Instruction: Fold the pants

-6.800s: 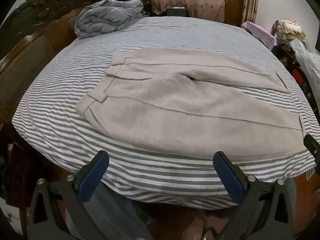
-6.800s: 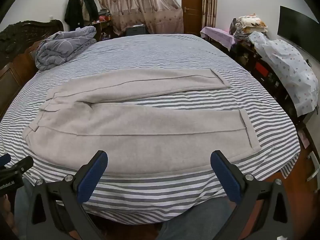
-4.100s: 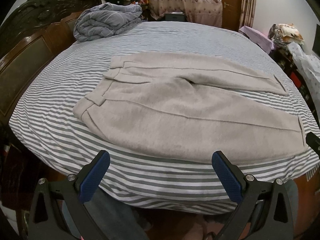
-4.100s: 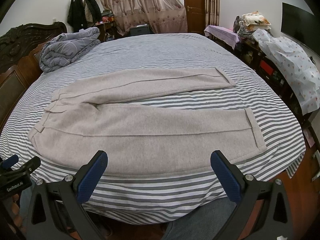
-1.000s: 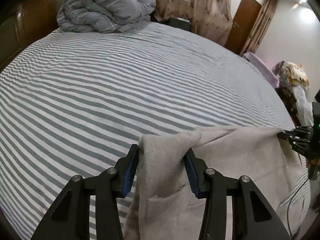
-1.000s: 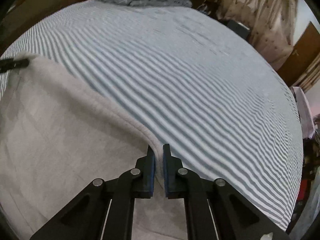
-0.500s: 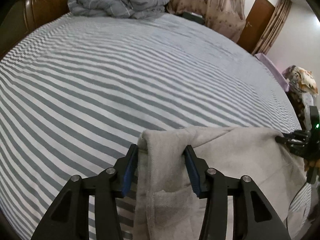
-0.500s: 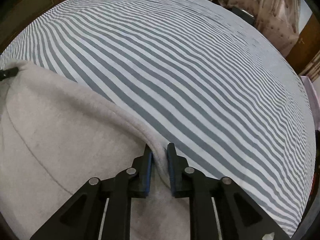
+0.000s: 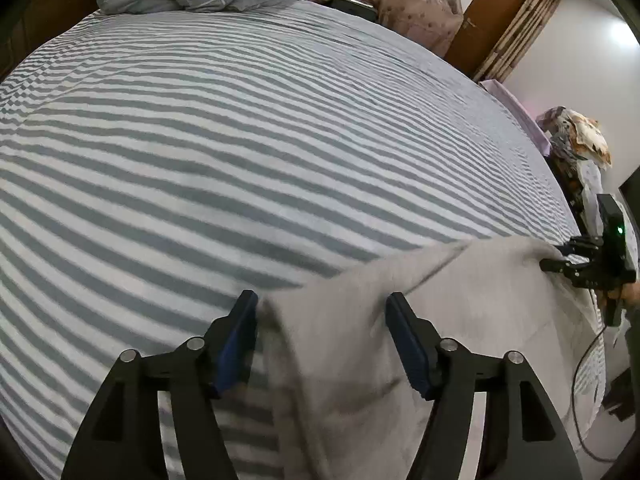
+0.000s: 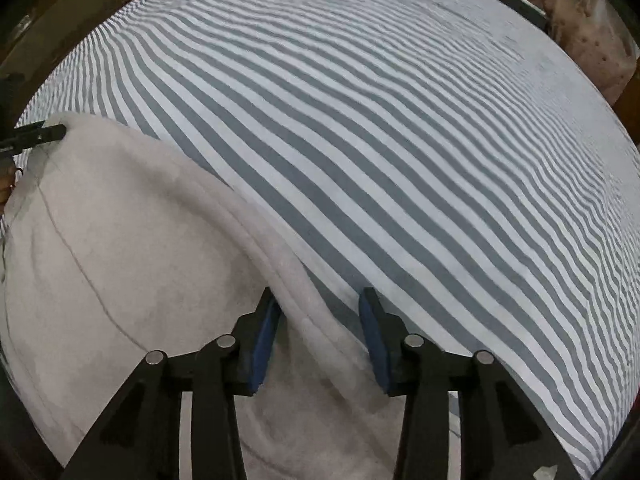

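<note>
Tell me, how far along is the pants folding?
Done: the pants lie on the striped bed, a doubled edge suggesting one leg laid over the other. In hand: left gripper and right gripper stand open around that edge, not clamping. Left: probably folding them shorter, end to end.

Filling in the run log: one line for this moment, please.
step: first fold laid | left gripper: open, over pants | right gripper: open, over pants edge | pants: on striped bed
</note>
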`<action>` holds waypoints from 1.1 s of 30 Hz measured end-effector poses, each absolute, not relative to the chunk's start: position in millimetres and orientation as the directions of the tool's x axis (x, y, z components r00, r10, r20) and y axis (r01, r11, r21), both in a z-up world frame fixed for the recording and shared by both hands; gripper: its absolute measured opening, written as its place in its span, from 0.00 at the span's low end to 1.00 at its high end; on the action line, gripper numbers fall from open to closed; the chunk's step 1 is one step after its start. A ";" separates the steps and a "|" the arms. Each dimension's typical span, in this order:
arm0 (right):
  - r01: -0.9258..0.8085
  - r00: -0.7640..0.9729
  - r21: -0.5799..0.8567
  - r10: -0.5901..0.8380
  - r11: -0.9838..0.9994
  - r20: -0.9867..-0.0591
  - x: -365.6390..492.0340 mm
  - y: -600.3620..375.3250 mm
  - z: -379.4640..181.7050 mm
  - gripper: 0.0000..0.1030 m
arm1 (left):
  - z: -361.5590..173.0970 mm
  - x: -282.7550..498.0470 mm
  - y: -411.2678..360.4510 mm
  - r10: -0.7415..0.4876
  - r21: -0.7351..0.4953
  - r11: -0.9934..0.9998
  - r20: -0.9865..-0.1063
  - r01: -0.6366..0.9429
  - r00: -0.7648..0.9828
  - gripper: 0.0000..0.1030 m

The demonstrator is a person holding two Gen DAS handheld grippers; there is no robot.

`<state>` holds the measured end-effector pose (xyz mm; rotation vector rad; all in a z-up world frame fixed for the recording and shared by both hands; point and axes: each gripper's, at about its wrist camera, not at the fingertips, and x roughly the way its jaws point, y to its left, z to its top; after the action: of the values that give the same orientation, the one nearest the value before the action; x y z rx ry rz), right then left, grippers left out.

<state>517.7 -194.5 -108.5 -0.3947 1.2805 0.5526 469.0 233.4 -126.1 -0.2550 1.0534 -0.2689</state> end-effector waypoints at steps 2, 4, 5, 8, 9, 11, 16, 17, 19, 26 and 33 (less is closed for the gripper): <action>-0.603 0.190 0.017 0.164 0.797 -0.968 514.0 -191.8 -107.4 0.16 | -126.9 474.1 227.1 -0.326 -0.320 0.943 -0.821 0.096 0.468 0.66; -0.624 0.215 -0.026 0.140 0.781 -0.966 507.9 -187.7 -105.0 0.11 | -125.8 476.2 222.4 -0.301 -0.290 0.952 -0.828 0.099 0.473 0.66; -0.624 0.227 -0.042 0.129 0.780 -0.965 505.3 -186.7 -103.1 0.11 | -125.7 475.5 218.3 -0.281 -0.263 0.959 -0.830 0.107 0.481 0.62; -0.604 0.264 -0.065 0.122 0.794 -0.957 500.7 -190.0 -97.8 0.08 | -123.8 471.6 215.2 -0.240 -0.211 0.971 -0.833 0.115 0.499 0.49; -0.595 0.279 -0.076 0.117 0.800 -0.953 498.5 -190.1 -94.5 0.07 | -121.1 468.8 216.2 -0.239 -0.214 0.971 -0.828 0.108 0.508 0.48; -0.586 0.317 -0.114 0.097 0.803 -0.943 492.1 -189.4 -86.5 0.06 | -113.8 463.2 215.7 -0.226 -0.205 0.974 -0.819 0.099 0.528 0.46; -0.531 0.370 -0.138 0.083 0.836 -0.925 481.9 -194.7 -51.5 0.05 | -90.0 453.9 210.4 -0.222 -0.184 0.975 -0.803 0.125 0.553 0.43; -0.525 0.377 -0.135 0.088 0.840 -0.922 480.6 -195.7 -45.7 0.05 | -84.3 451.7 211.3 -0.230 -0.190 0.973 -0.800 0.130 0.554 0.43; -0.516 0.390 -0.121 0.106 0.848 -0.915 477.6 -199.2 -25.8 0.05 | -69.4 443.8 213.7 -0.257 -0.205 0.966 -0.789 0.156 0.557 0.43; -0.489 0.430 -0.083 0.157 0.868 -0.889 415.2 -224.9 44.0 0.05 | -16.3 390.9 217.9 -0.348 -0.242 0.937 -0.727 0.254 0.592 0.42; -0.483 0.420 -0.001 0.231 0.875 -0.878 324.4 -247.7 80.0 0.05 | 21.7 315.5 220.1 -0.388 -0.212 0.915 -0.695 0.344 0.605 0.42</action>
<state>324.4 -247.7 80.0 -0.2709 1.0477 0.4542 315.5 220.1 21.7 -0.0585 0.8181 -0.4234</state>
